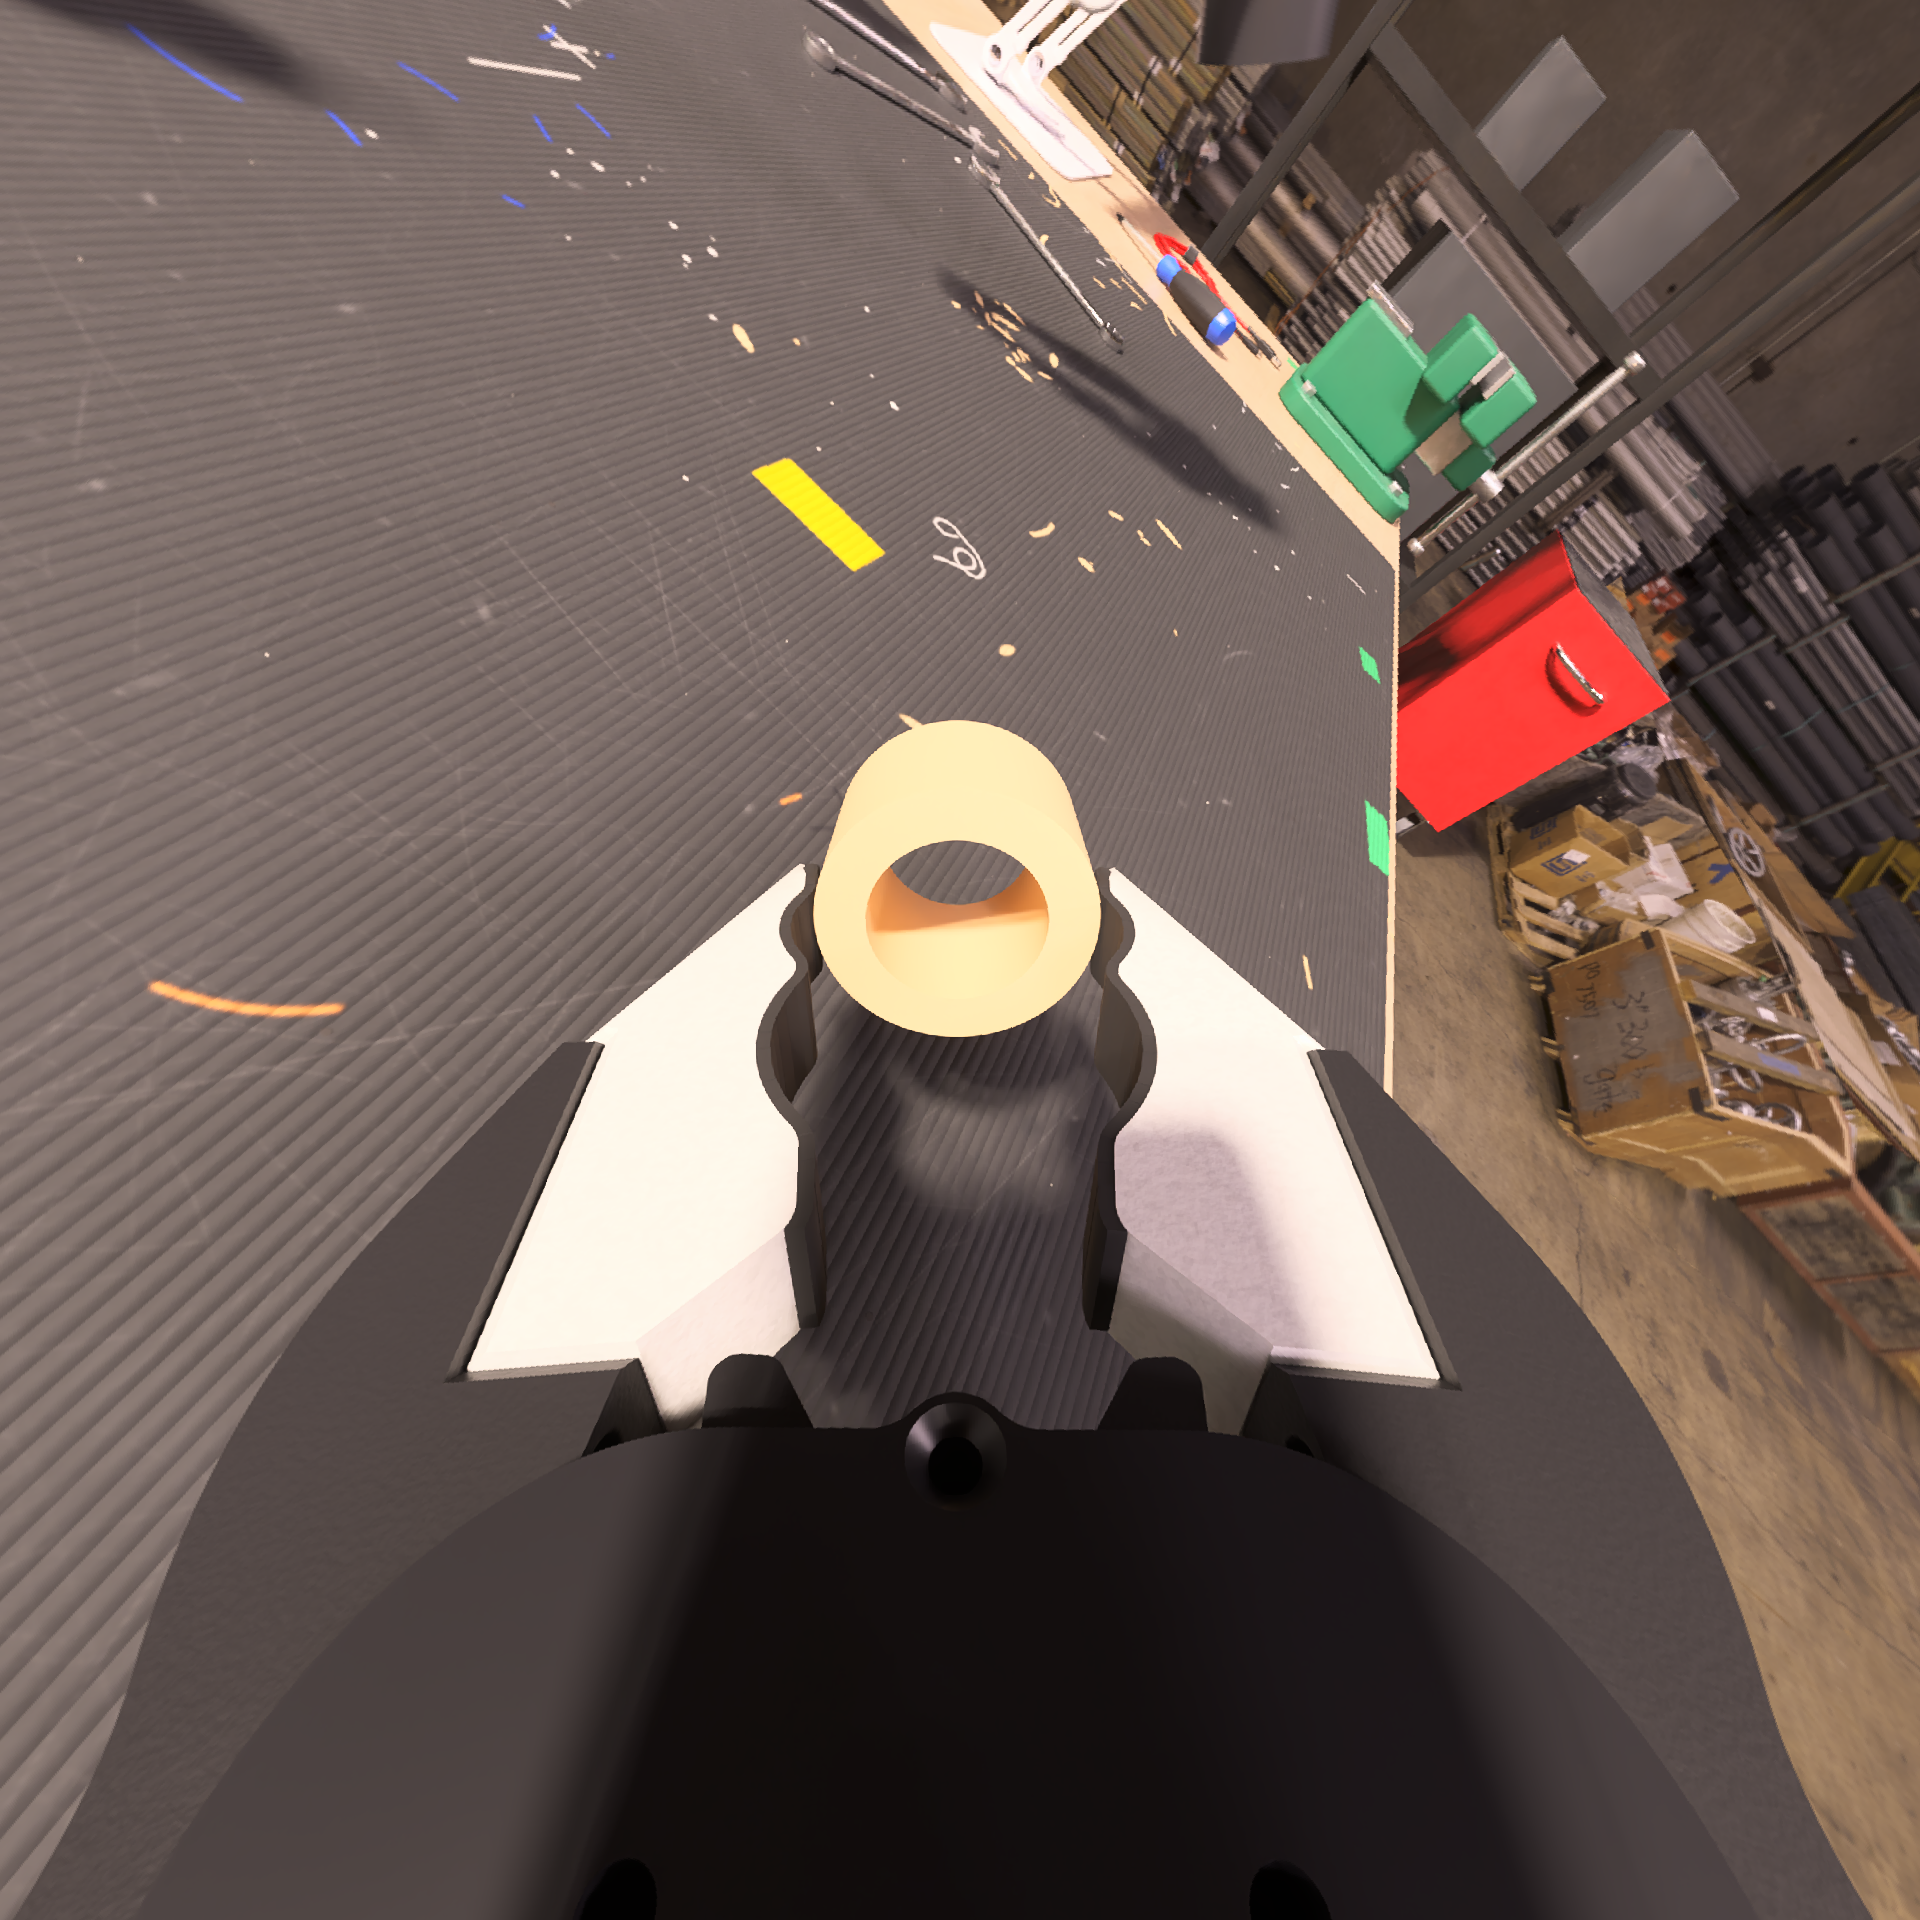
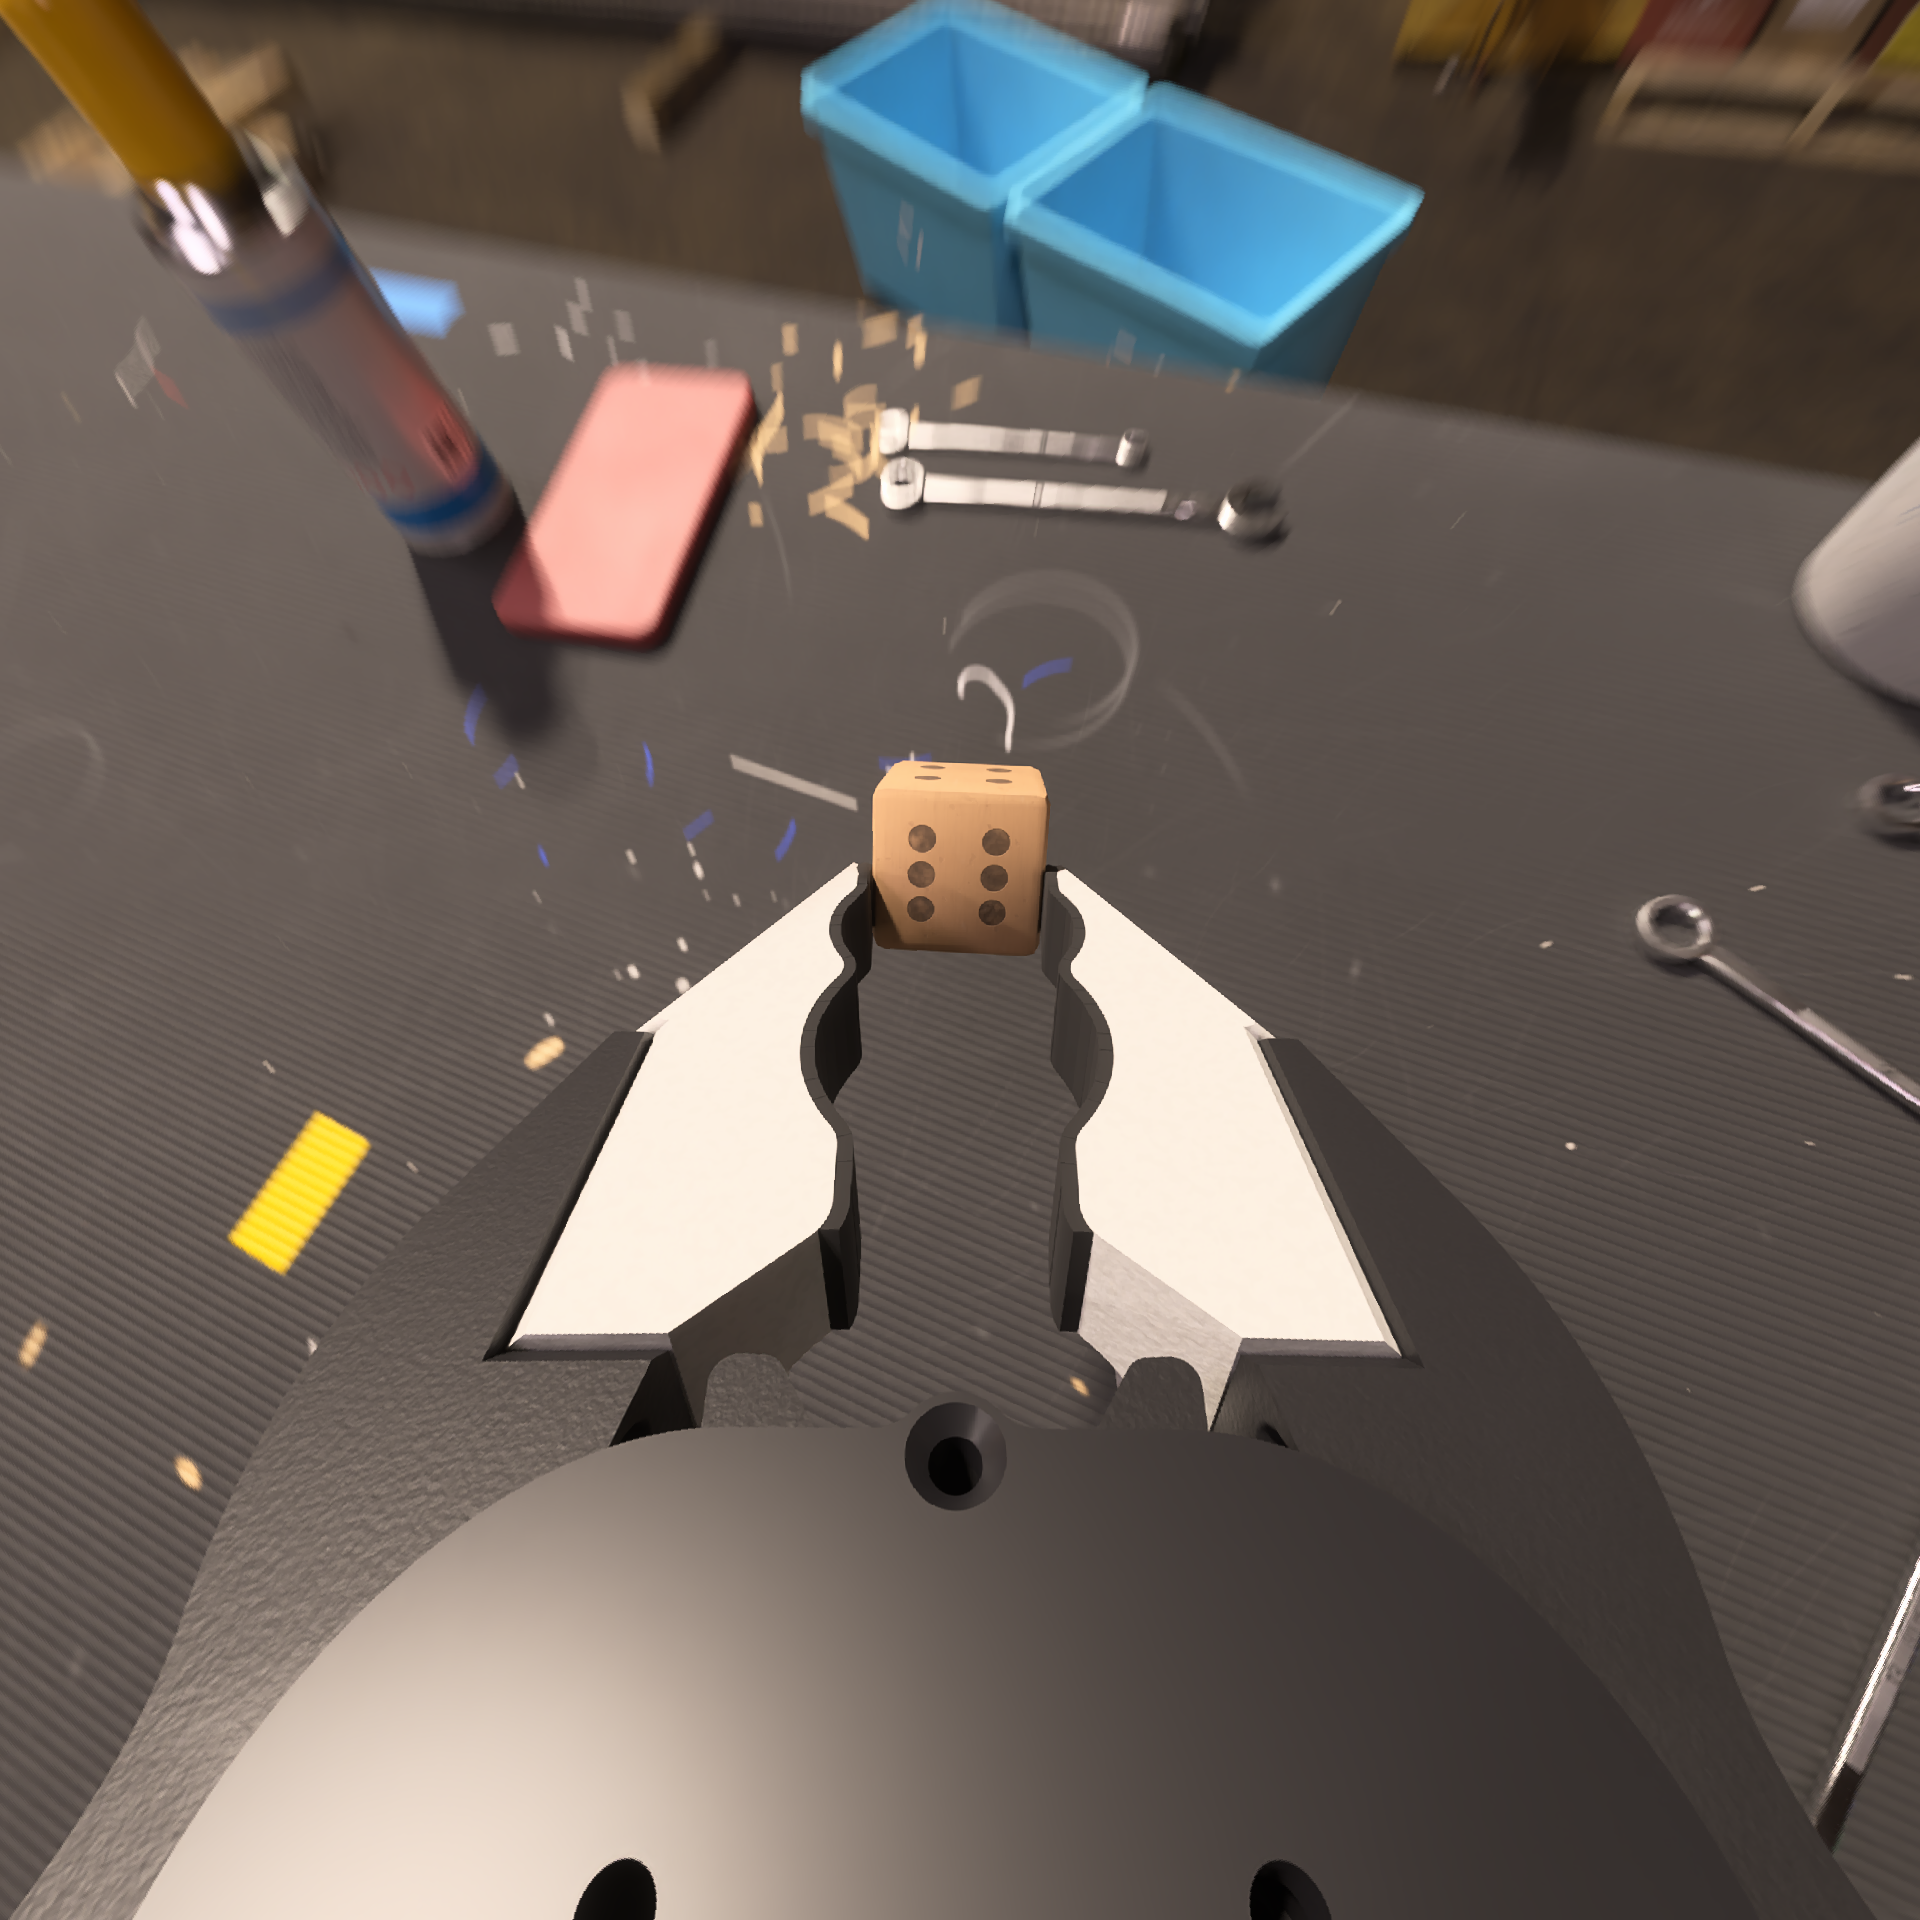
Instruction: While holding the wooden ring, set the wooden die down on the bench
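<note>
In the left wrist view my left gripper (image 1: pixel 956 914) is shut on the pale wooden ring (image 1: pixel 954 883), a thick short tube with its hole facing the camera, held above the dark ribbed bench mat (image 1: pixel 416 623); its shadow falls below it. In the right wrist view my right gripper (image 2: pixel 956 904) is shut on the wooden die (image 2: pixel 956 857) at the fingertips, six-dot face toward the camera, above the mat (image 2: pixel 1455 1039). Whether the die touches the mat cannot be told.
Left wrist view: yellow tape strip (image 1: pixel 818 513), wrenches (image 1: pixel 1049 249), green vise (image 1: pixel 1397 400) at the bench edge, red toolbox (image 1: pixel 1517 686) beyond it. Right wrist view: pink block (image 2: pixel 634 504), tube (image 2: pixel 343 353), two wrenches (image 2: pixel 1060 478), blue bins (image 2: pixel 1101 197), another wrench (image 2: pixel 1766 997).
</note>
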You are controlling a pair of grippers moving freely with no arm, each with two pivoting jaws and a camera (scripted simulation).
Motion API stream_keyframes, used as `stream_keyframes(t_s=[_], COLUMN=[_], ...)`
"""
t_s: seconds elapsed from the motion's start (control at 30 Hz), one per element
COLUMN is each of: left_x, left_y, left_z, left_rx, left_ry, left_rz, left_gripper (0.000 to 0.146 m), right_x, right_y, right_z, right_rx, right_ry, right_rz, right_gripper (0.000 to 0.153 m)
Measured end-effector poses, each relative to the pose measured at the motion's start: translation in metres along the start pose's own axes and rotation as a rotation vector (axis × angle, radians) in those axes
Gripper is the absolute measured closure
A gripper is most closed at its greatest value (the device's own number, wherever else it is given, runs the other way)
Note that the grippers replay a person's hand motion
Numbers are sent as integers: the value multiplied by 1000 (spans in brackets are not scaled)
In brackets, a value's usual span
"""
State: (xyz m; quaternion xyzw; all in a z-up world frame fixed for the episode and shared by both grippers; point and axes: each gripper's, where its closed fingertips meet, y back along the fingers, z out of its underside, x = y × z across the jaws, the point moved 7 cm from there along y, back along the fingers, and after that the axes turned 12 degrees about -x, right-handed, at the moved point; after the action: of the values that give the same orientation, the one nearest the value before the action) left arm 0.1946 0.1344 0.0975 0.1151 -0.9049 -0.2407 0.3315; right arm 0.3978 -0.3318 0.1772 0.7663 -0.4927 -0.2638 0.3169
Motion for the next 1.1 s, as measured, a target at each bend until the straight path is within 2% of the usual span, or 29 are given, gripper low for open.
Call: stream_keyframes(t_s=[0.13, 0.3, 0.4, 0.63, 0.87, 1.1], left_x=[-5, -12, -13, -11, -8, -4], left_y=[0, 5, 6, 0, -4, -7], left_z=[4, 2, 3, 5, 6, 8], left_rx=[-14, 6, 5, -38, -59, -90], left_ry=[9, 34, 40, -3, -8, -36], left_rz=[-28, -31, -18, -49, -31, -35], left_gripper=[94, 94, 94, 94, 94, 94], right_x=[2, 1, 3, 3, -4, 1], right_y=[-49, -76, -79, -73, -65, -79], right_z=[1, -1, -1, 8, 26, 26], right_rx=[-207, -354, -403, -394, -553, -580], right_ry=[74, 152, 190, 143, 154, 117], right_rz=[-38, -42, -18, -56, -47, -24], right_gripper=[121, 121, 121, 121, 121, 121])
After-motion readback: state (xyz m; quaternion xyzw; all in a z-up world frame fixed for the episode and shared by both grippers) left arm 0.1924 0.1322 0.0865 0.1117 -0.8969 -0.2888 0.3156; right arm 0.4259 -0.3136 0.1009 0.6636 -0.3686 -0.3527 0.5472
